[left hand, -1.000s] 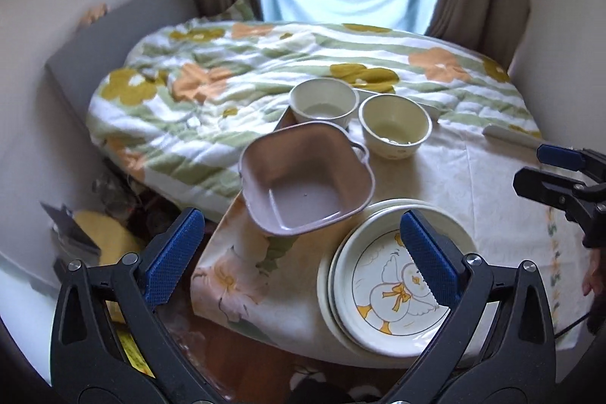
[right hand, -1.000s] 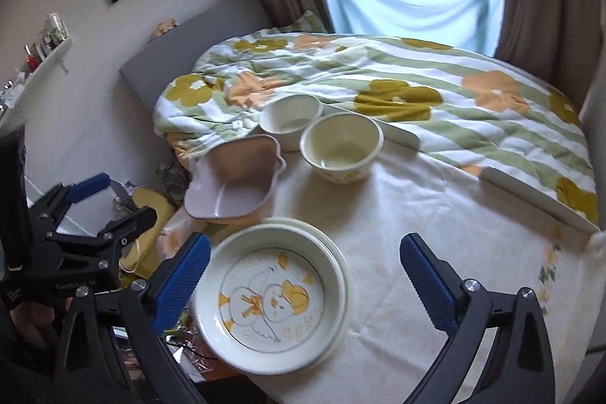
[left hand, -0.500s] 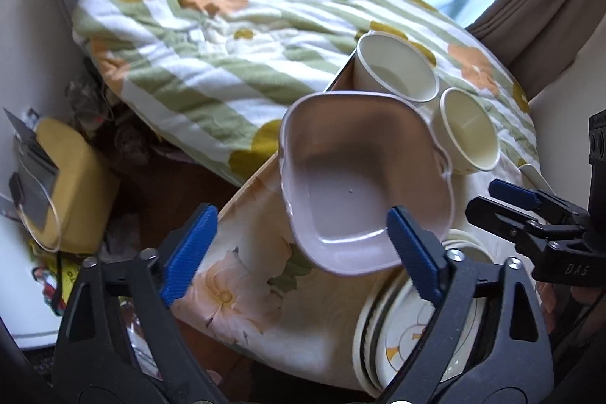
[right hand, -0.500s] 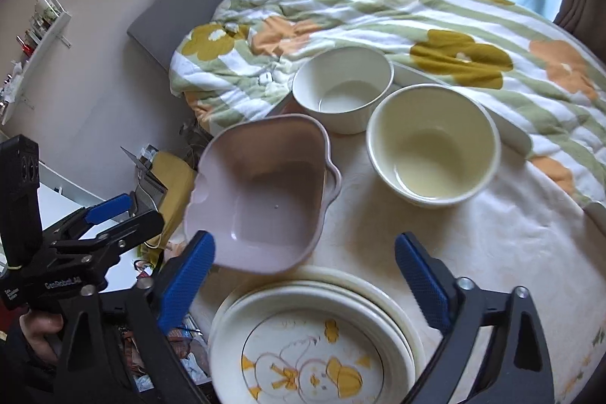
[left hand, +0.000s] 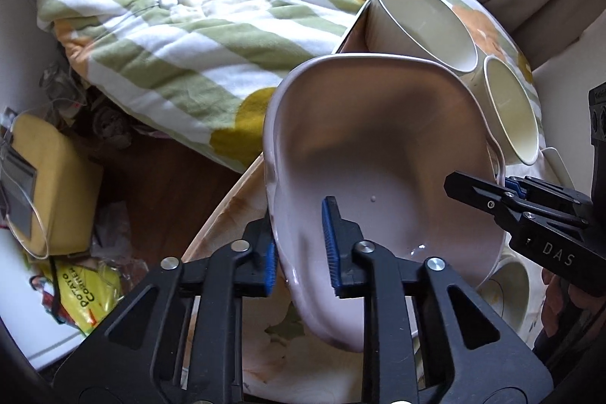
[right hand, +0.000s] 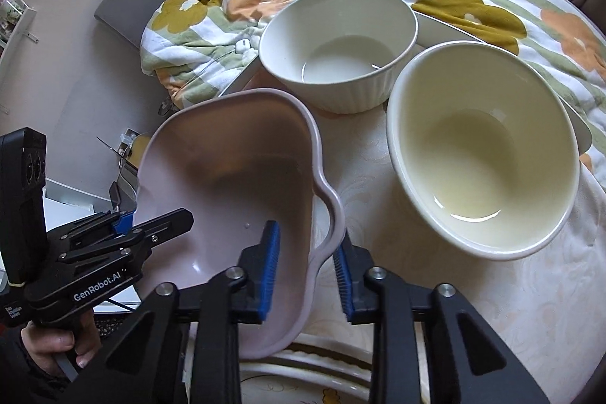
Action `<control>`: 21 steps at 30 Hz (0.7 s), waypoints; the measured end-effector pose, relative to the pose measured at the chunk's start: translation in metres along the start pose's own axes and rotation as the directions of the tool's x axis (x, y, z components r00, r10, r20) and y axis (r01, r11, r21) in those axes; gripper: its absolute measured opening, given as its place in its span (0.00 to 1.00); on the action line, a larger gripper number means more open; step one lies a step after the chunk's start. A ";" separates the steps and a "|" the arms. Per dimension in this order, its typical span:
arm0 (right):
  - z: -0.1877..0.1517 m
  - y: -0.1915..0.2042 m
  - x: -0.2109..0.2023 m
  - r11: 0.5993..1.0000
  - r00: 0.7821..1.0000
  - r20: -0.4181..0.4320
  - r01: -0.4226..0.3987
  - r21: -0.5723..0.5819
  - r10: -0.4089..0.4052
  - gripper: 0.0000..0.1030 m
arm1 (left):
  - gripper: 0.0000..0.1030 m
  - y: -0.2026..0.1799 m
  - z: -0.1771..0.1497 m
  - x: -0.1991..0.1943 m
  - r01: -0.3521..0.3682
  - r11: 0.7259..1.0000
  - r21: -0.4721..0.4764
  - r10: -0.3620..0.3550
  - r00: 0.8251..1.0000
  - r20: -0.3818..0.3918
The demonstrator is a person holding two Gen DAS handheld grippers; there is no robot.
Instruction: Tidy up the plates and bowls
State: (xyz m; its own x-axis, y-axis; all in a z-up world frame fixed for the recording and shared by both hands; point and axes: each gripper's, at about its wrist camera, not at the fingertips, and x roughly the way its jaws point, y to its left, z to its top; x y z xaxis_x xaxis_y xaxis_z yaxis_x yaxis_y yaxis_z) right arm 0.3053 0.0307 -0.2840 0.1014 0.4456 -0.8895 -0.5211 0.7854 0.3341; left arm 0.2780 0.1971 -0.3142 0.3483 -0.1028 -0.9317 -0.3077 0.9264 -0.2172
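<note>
A pink square dish (left hand: 378,146) (right hand: 227,169) with small handles sits tilted at the table's left edge, partly over a stack of duck-pattern plates (right hand: 303,370) (left hand: 507,286). My left gripper (left hand: 299,252) (right hand: 125,226) straddles the dish's left wall, its jaws closing with the pads pressing it. My right gripper (right hand: 306,271) (left hand: 507,184) is closing on the opposite, handle-side rim, one pad inside and one outside. Behind the dish stand a white ribbed bowl (right hand: 337,52) (left hand: 420,21) and a cream bowl (right hand: 481,150) (left hand: 511,108), both upright.
The table has a cream flowered cloth (right hand: 435,290). A flowered quilt (left hand: 181,6) covers the bed right behind the table. Beyond the table's left edge the floor holds a yellow pouch (left hand: 49,184) and a snack bag (left hand: 83,290). A hand (right hand: 57,343) holds the left gripper.
Both grippers came down and forward to the pink dish from either side. Their jaws went from wide open to closed on its opposite rims.
</note>
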 end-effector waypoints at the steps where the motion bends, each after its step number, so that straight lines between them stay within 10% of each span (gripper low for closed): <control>1: 0.000 0.001 0.001 1.000 1.000 0.002 0.002 -0.005 -0.002 0.16 | 0.16 0.000 0.001 0.001 0.000 1.000 0.003 0.000 1.000 0.001; 21: -0.046 0.015 -0.102 0.999 0.975 0.223 0.011 -0.033 -0.003 0.15 | 0.16 -0.065 -0.028 -0.114 -0.024 0.990 0.138 -0.005 0.978 0.209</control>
State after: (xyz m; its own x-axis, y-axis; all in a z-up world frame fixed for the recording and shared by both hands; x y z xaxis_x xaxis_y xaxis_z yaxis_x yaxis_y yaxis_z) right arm 0.2482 -0.0229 -0.2030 0.2899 0.5278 -0.7984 -0.5476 0.7756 0.3139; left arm 0.2340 0.1381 -0.2020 0.5273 -0.0297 -0.8491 -0.1907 0.9697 -0.1524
